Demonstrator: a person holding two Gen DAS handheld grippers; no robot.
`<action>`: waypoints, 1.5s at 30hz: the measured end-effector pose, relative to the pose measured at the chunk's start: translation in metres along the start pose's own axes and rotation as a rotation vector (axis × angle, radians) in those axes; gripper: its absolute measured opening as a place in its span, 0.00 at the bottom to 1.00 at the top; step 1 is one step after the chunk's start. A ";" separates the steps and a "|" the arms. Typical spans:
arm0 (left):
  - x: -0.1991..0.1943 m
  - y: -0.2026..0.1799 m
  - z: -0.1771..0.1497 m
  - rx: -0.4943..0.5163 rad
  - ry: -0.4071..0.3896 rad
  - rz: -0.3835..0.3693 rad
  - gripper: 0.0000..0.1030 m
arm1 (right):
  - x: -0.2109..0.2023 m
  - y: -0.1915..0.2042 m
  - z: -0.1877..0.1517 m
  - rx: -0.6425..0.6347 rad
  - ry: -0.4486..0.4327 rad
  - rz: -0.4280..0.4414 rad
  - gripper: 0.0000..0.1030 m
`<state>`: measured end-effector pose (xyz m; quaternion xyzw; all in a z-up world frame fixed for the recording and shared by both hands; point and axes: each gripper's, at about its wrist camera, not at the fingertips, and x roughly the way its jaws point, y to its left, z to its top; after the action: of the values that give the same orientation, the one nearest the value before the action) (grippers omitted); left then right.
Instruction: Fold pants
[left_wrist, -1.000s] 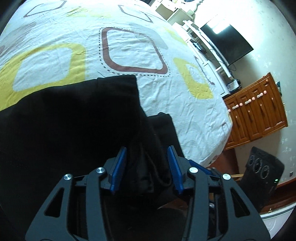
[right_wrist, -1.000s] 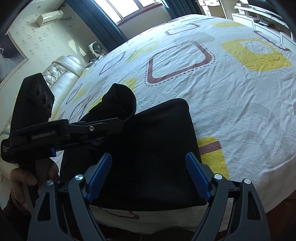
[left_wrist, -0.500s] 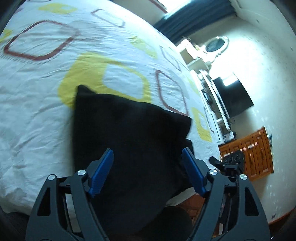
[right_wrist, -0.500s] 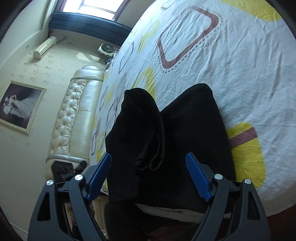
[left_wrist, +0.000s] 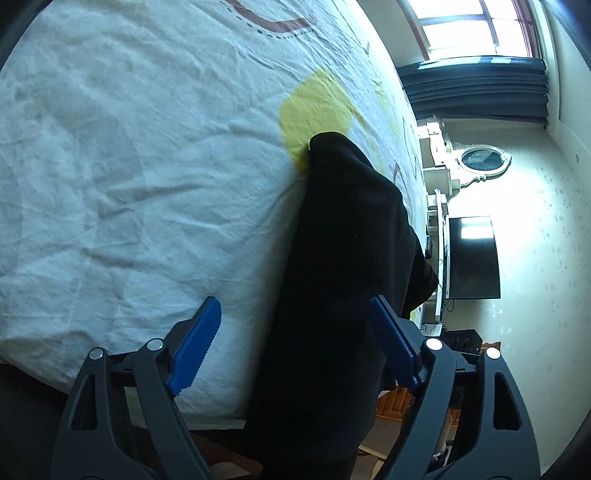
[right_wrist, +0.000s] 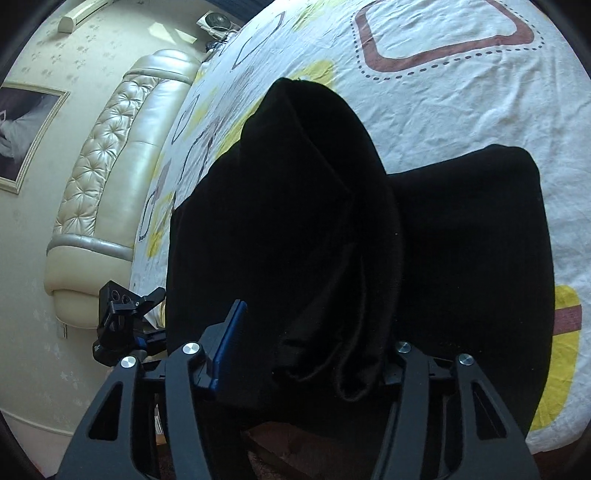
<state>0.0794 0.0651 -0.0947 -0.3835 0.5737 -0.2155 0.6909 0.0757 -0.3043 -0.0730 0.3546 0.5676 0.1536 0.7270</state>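
The black pants (right_wrist: 369, 229) lie folded in a thick pile at the near edge of the bed, with a loose upper layer bulging in the middle. They also show in the left wrist view (left_wrist: 343, 258) as a dark strip. My left gripper (left_wrist: 295, 350) is open, its blue pads (left_wrist: 195, 350) wide apart over the pants' near end, holding nothing. It also shows small in the right wrist view (right_wrist: 125, 321). My right gripper (right_wrist: 306, 354) is open; fabric lies between its fingers and hides the right pad.
The bed sheet (left_wrist: 129, 166) is white with yellow and brown square patterns and is wrinkled. A cream tufted headboard (right_wrist: 110, 177) stands at the left. A dark TV (left_wrist: 472, 258) and white furniture stand past the bed. The bed's near edge runs under both grippers.
My left gripper let go of the pants, opened wide and swung round to the pile's left end. The right gripper moved in low over the fabric, which now lies between its fingers.
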 end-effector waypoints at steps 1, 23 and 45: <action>0.001 -0.001 -0.001 0.013 -0.001 0.006 0.80 | 0.001 -0.003 0.000 0.021 -0.003 0.024 0.35; 0.018 -0.022 -0.011 0.080 0.050 -0.087 0.82 | -0.052 -0.036 -0.024 0.150 -0.145 0.211 0.15; 0.035 -0.032 -0.014 0.135 0.112 -0.088 0.82 | -0.054 -0.077 -0.025 0.260 -0.146 0.246 0.15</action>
<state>0.0789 0.0152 -0.0926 -0.3482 0.5783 -0.3047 0.6720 0.0217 -0.3837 -0.0905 0.5225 0.4808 0.1407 0.6899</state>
